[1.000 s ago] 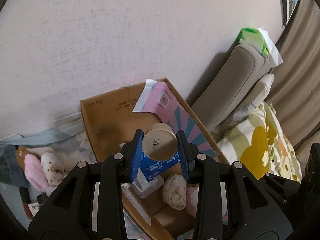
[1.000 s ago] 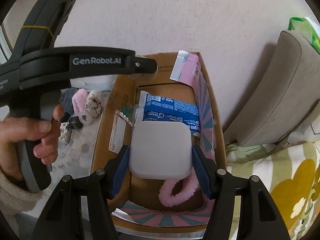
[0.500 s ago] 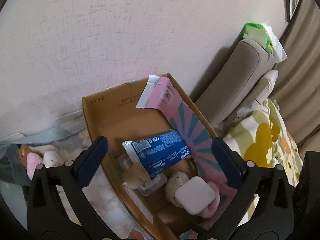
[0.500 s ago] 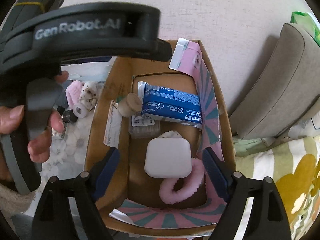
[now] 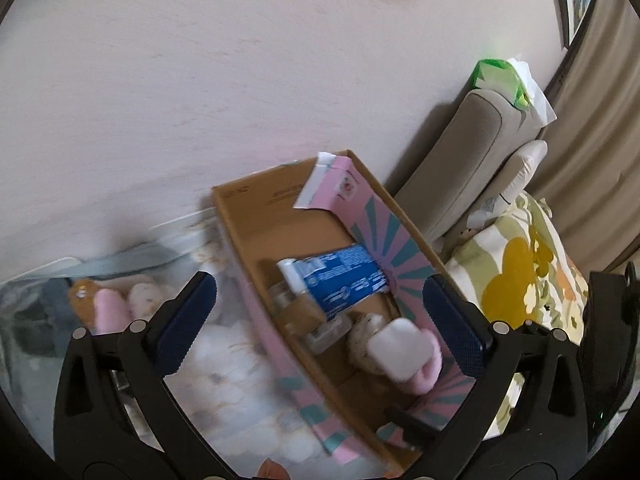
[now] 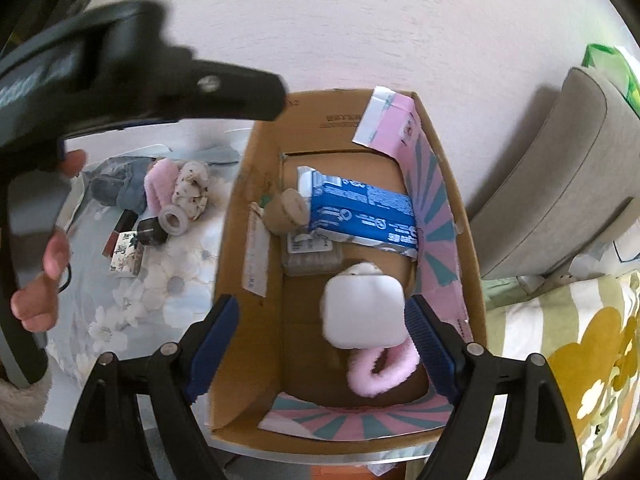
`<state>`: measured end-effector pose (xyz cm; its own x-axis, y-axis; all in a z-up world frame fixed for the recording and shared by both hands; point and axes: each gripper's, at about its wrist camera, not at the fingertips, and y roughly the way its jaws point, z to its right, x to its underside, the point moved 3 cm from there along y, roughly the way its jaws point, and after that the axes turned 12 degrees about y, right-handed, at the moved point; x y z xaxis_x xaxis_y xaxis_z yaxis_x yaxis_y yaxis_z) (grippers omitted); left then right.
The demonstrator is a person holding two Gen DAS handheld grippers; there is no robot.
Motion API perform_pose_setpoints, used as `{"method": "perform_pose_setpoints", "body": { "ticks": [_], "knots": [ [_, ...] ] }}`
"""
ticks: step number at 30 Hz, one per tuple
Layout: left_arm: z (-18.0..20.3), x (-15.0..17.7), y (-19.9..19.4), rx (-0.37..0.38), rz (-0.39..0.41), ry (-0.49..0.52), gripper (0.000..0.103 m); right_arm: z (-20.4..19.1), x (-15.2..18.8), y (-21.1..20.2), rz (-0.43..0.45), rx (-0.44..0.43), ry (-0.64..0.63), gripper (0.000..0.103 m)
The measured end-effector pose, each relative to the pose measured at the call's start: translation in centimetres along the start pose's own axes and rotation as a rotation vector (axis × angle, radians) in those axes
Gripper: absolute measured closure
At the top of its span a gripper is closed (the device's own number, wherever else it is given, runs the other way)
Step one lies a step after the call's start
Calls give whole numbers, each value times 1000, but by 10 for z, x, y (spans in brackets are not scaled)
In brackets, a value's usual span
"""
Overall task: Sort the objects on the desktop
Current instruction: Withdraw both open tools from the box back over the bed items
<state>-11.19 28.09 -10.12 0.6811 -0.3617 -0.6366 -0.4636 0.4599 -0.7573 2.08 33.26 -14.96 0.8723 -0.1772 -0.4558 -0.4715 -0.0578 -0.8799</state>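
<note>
Both tongs hang wide open and hold nothing: the right gripper (image 6: 322, 322) above the cardboard box (image 6: 236, 280), the left gripper (image 5: 320, 306) over its left wall. Inside lie a white case (image 6: 362, 312) on a pink scrunchie (image 6: 380, 372), then a tan jar (image 6: 286, 210) touching a blue packet (image 6: 364, 212) farther back.

Left gripper (image 5: 320, 312): I see its jaws spread wide with nothing between the blue pads (image 5: 188, 320), body tilted; from the right wrist view its black housing crosses the upper left, blurred. Left hand (image 6: 48, 248): bare fingers wrapped around that housing's grip, a pale fuzzy cuff at the wrist. Right gripper (image 6: 322, 336): jaws likewise parted wide, pads touching nothing, pointing downward.
</note>
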Motion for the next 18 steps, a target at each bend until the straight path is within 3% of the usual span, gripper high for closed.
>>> {"method": "perform_pose_setpoints", "body": {
  "ticks": [7,18],
  "knots": [
    [-34,17,-41,-95,11,-2,0,-28,-3,-10,18,-43,7,21],
    [-96,55,-101,-148,57,-89,0,-91,-2,-17,37,-88,-62,21]
  ]
}}
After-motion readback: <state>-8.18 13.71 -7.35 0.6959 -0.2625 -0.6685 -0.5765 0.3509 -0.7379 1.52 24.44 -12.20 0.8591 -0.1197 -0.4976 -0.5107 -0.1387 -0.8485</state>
